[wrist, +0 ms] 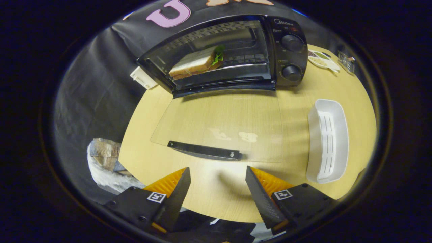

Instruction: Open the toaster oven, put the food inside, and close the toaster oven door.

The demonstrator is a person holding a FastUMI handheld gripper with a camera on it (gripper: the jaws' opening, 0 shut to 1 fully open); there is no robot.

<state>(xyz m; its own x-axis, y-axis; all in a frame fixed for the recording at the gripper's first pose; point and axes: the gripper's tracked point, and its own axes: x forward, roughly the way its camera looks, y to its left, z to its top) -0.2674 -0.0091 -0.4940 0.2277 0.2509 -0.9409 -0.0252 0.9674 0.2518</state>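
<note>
1. Gripper (217, 189) fingers stand spread wide apart over the near part of the table, nothing between them, touching nothing.
2. Just ahead of the fingertips lies the glass door (219, 125) of the toaster oven (229, 50), folded down flat toward the gripper, its dark handle (204, 151) nearest the fingers.
3. Beyond the door the oven cavity is open; a sandwich (197, 63) with a green leaf sits inside on the rack, toward the left.
4. Two knobs (292, 57) stand on the oven's right panel.
5. The light wooden table (209, 199) has a rounded edge; bare wood lies between fingers and handle.
6. A white tray (328, 140) sits to the right, apart from the door.
7. Small packets (324, 59) lie at the far right rim.
8. Black cloth wall (94, 84) closes the back and left.
</note>
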